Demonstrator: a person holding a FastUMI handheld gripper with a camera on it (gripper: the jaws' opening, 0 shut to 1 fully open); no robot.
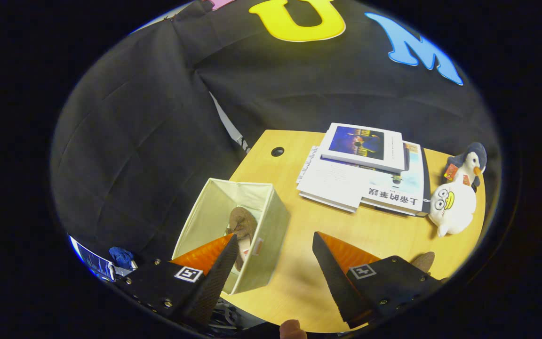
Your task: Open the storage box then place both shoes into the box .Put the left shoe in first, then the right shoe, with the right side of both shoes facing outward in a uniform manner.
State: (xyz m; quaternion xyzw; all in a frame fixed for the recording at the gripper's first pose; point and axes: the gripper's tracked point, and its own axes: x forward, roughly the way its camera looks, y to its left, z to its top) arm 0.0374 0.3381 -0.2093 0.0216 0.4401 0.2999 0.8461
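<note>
The cream storage box (233, 235) is open on the wooden table (374, 230). One brown shoe (242, 225) already lies inside it. A bit of the other brown shoe (424, 260) peeks out behind the right finger, so it looks left to do. The gripper (274, 268) is spread wide and holds nothing.

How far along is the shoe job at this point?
Done: the storage box is open, with one brown shoe inside. In hand: nothing; the hand-held gripper is open above the table. Left: a brown shape by the right finger may be the second shoe, to be boxed.
</note>
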